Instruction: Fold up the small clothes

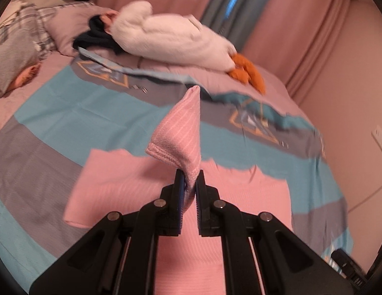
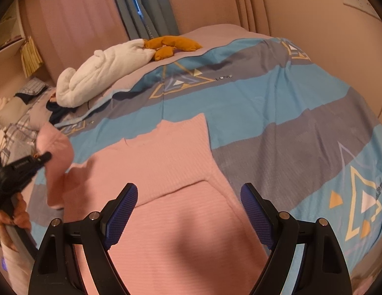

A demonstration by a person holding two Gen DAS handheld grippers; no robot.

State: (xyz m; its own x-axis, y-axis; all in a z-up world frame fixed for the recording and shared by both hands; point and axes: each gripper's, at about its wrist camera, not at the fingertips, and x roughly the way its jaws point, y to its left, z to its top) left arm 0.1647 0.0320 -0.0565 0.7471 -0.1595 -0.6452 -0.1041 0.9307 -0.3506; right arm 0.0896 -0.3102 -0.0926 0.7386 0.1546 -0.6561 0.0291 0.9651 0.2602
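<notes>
The pink sweater [image 2: 166,196] lies flat on the bed's striped blue-and-grey cover [image 2: 277,113], ribbed knit facing up. In the right wrist view its body fills the lower centre, and one sleeve is folded across the chest toward 12 o'clock.

The left tool [image 1: 189,182] is clamped together on the other sleeve [image 1: 177,132]. The cuff end stands up above the pads, lifted clear of the sweater body. In the right wrist view this tool appears at 9 o'clock, blurred, with the raised pink sleeve beside it and a person's hand [image 2: 8,218] on its handle.

The right tool [image 2: 188,211] hangs over the sweater body with its blue pads [image 2: 122,211] well apart. Nothing sits between them; whether the tips touch the fabric cannot be told.

At 11 o'clock on the bed a white plush toy [image 2: 102,73] with orange feet [image 2: 171,45] rests beside dark clothing [image 2: 60,110] and plaid pillows [image 1: 21,41]. Pink curtains [image 2: 75,24] hang behind the bed.
</notes>
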